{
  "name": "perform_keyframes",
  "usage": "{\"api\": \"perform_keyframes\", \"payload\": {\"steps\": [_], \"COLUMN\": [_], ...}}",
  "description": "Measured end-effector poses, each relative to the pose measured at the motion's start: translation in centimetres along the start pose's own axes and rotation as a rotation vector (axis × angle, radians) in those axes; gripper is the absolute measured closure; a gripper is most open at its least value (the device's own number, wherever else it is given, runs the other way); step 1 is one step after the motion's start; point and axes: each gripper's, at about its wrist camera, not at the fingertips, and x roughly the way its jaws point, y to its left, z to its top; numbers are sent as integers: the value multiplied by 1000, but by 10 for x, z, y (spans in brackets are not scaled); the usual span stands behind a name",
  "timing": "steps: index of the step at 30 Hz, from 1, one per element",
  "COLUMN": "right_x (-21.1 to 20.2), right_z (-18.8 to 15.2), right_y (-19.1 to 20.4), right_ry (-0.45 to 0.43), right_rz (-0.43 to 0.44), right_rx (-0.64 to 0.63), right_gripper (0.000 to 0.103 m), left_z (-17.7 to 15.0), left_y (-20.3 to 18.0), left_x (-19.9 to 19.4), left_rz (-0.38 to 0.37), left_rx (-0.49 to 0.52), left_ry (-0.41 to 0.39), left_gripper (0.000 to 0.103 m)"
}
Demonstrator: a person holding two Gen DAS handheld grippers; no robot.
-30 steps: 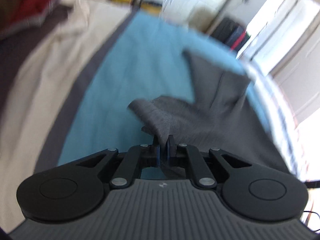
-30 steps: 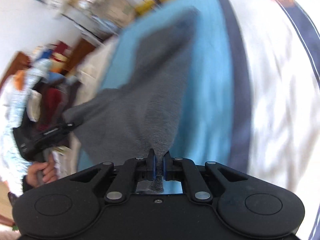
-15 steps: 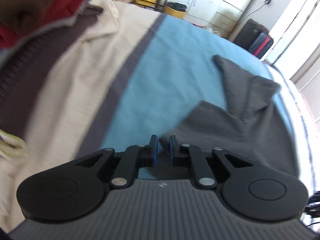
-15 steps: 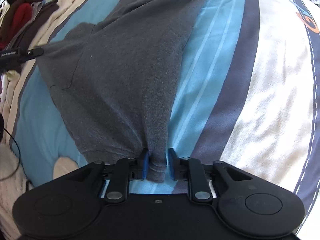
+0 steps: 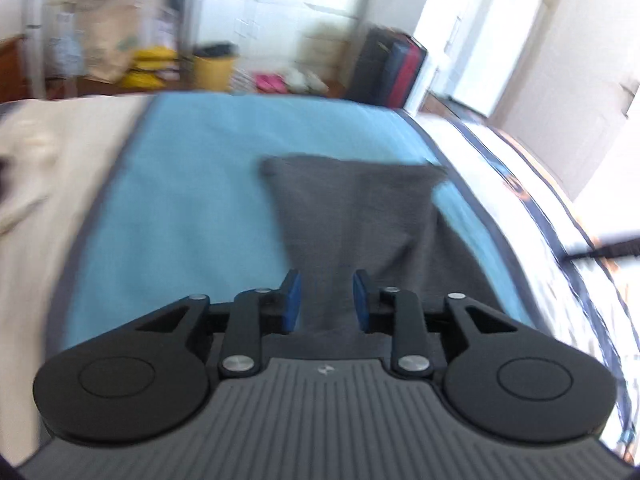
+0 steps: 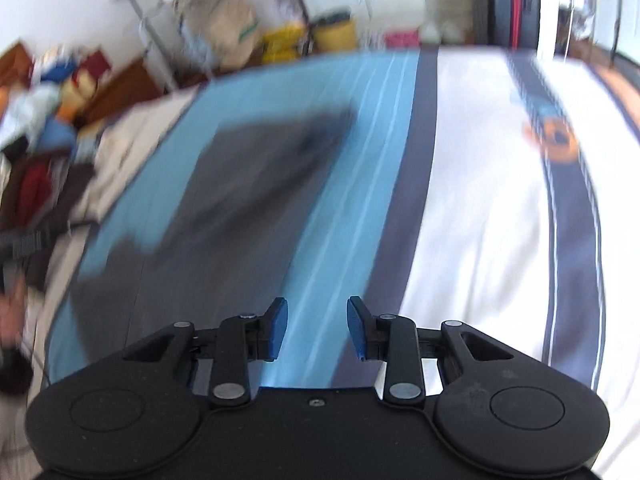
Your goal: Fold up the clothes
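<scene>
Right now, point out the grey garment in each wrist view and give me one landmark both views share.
Left wrist: the grey garment lies centre frame on the blue stripe, running down between the open left gripper fingers.
Right wrist: the grey garment, blurred, lies left of centre, left of the open right gripper.
Shared landmark: the yellow bin beyond the bed's far edge.

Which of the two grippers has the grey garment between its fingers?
The left gripper: the grey garment lies between its open fingers. The right gripper frames only the blue striped bedsheet.
</scene>
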Motion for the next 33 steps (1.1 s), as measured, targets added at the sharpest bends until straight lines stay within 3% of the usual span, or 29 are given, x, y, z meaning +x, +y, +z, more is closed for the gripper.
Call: {"api": "perform_keyframes", "payload": {"steps": [5,6,8,10,14,18,19,21,22,23,28,33], "right_x": [37,44,51,53,70,85,88,93,95,99,113,110], "right_z": [64,72,79,75,62,59,59,62,63,67,77,71], "right_y": [-3,-2,-3,-11,-42,-56,-57,-60,-61,-61,-51,-45], "right_ry": [-44,-38,-41,-59,-57,-49,-47,-45,-43,-39,-7,11], "right_rz": [28,16,-27,-43,-20,-4,1,2,2,0,-8,-12], "right_rx": [4,-7,-51,-48,70,99,106,117,123,122,48,-6], "right_gripper": [63,63,63,63,63,63,63,63,63,63,63,63], "left_z": [42,51,64,73,95,99,100,101,99,97,94,113], "left_y": [-26,-33,-59,-74,-52,-45,-46,-46,-48,-49,-65,-47], "left_x": [77,93,124,149,195,205,205,207,206,205,176,138], "left_rz": [-90,-66,25,80,3,-132,-165,-228,-226,-221,-34,48], "left_rx": [15,44,207,310,180,141,132,113,114,116,307,271], "left_ry": [111,137,168,158,187,173,169,169,159,148,-42,-188], "left_gripper": [75,75,76,75,73,62,63,94,101,101,101,101]}}
